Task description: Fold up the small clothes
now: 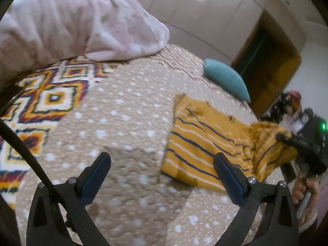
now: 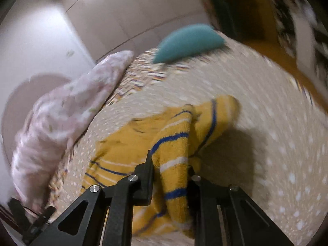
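Mustard-yellow cloth with blue and white stripes, a small garment (image 1: 207, 143), is seen lying on a beige bedspread (image 1: 127, 127) dotted with white. One end of the garment (image 2: 176, 153) is clenched between the fingers of the right gripper (image 2: 171, 164) and is lifted off the bed, so that a fold is raised while the rest is left flat on the spread to the left. In the left wrist view the right gripper (image 1: 287, 139) is seen at the right edge, held by a hand (image 1: 305, 190), with the garment's right end gathered up to it. The left gripper (image 1: 162, 160) is held released above the bedspread, its jaws wide apart with nothing between them, the garment lying just to the right of it. A pink floral blanket (image 1: 67, 22) is heaped at the far left of the bed, and a teal cushion (image 1: 227, 78) is set at the far side. A patterned panel (image 1: 47, 98) in orange, navy and white is visible on the left of the spread.
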The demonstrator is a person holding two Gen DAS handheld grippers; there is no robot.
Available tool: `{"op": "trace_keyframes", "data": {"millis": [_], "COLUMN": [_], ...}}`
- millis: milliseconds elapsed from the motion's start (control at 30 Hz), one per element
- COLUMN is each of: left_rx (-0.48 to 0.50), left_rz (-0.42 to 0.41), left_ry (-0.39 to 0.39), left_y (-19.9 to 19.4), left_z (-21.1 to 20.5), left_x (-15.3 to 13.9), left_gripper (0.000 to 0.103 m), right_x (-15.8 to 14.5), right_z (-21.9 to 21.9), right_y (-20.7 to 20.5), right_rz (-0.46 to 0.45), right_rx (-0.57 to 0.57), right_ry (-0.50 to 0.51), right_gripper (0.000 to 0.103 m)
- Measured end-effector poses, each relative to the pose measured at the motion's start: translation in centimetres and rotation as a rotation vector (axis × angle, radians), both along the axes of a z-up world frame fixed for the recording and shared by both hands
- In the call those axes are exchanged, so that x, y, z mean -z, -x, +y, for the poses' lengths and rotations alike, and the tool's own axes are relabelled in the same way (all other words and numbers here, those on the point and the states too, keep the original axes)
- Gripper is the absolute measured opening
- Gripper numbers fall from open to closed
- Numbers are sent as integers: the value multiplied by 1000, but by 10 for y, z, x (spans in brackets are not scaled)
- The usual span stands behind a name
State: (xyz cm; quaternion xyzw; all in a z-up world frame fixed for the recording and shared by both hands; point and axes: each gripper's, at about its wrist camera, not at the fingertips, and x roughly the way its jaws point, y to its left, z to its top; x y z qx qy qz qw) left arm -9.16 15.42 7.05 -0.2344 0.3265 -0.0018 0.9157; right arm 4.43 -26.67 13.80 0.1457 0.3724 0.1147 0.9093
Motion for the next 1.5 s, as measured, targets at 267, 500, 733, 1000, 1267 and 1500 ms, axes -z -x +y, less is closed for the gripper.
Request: {"op": "trace_keyframes", "data": {"millis": [267, 500, 733, 1000, 1267, 1500], "left_rx": [-100, -146, -63, 165, 341, 300], "left_rz": [-19, -2, -12, 36, 190, 142], "left_ry": [17, 49, 38, 114, 188, 211], "left_y": [37, 52, 36, -46, -143, -108], "left_z": [57, 80, 54, -10, -78, -41], "left_x": [1, 9, -5, -8, 24, 11], "left_gripper": [99, 99, 99, 100, 50, 16], "right_x": [52, 90, 49, 31, 63, 64], "right_z": [233, 295, 249, 104, 39, 30], "right_y": [-6, 10, 33, 51, 59, 67], "right_rz": [43, -24, -37, -46, 40, 29], "right_rx": [-332, -412, -573, -334, -217, -207], "right_ry": [412, 597, 253, 81, 30, 40], "right_gripper": [19, 68, 72, 72, 72, 72]}}
